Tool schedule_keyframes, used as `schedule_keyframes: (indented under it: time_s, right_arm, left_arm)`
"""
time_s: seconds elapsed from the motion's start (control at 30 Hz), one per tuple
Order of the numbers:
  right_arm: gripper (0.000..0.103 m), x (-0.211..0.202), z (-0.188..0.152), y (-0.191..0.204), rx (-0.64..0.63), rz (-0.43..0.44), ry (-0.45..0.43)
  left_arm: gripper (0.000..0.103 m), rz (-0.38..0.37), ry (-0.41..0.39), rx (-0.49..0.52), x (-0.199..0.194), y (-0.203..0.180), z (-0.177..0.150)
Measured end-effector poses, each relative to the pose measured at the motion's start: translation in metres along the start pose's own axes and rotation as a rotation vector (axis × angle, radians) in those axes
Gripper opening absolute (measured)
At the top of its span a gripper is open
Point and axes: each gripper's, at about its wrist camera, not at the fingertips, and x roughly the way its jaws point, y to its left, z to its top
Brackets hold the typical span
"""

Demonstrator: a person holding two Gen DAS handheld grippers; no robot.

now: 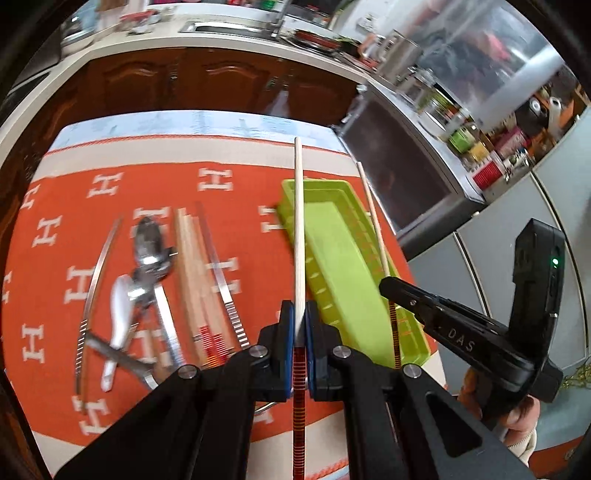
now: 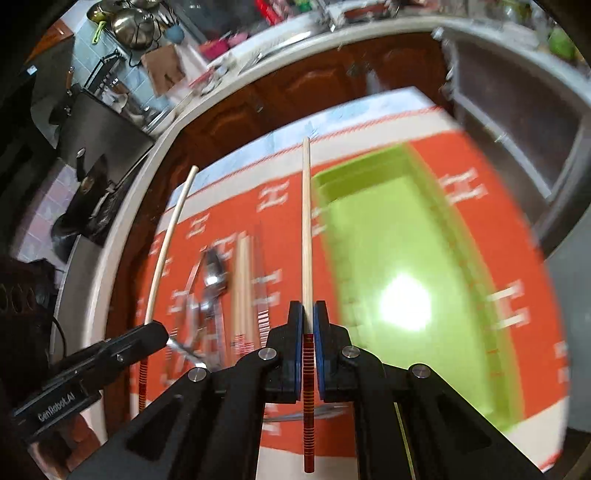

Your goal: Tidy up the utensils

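My left gripper (image 1: 300,314) is shut on a wooden chopstick (image 1: 298,221) with a red banded end, held above the table. My right gripper (image 2: 307,314) is shut on a second matching chopstick (image 2: 306,221). Each gripper shows in the other's view: the right one (image 1: 384,282) with its chopstick (image 1: 373,214) over the tray's right side, the left one (image 2: 162,328) with its chopstick (image 2: 166,243) to the left. A lime green tray (image 1: 343,258) lies empty on the orange cloth (image 1: 147,184); it also shows in the right wrist view (image 2: 406,229).
Left of the tray lie more wooden chopsticks (image 1: 192,266), metal chopsticks (image 1: 221,273), metal spoons (image 1: 149,243) and a white spoon (image 1: 118,310). Brown cabinets (image 1: 184,77) and a counter with a sink (image 1: 229,27) stand behind the table.
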Motion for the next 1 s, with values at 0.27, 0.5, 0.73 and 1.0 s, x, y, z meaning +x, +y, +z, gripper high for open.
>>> schedule_keyframes:
  time_s: [0.27, 0.5, 0.73, 1.0]
  right_arm:
    - [0.006, -0.008, 0.006, -0.067, -0.004, -0.063, 0.019]
    - [0.015, 0.019, 0.007, -0.089, -0.026, -0.106, 0.060]
    - [0.033, 0.015, 0.005, -0.091, 0.000, -0.108, 0.019]
    - [0.034, -0.013, -0.018, -0.044, -0.049, -0.032, 0.001]
  left_arm:
    - [0.003, -0.015, 0.055, 0.016, 0.057, -0.060, 0.015]
    - [0.027, -0.020, 0.122, -0.014, 0.095, -0.072, 0.016]
    - [0.053, 0.057, 0.091, -0.007, 0.073, -0.056, 0.008]
    - [0.069, 0.248, -0.069, 0.051, -0.002, -0.006, -0.010]
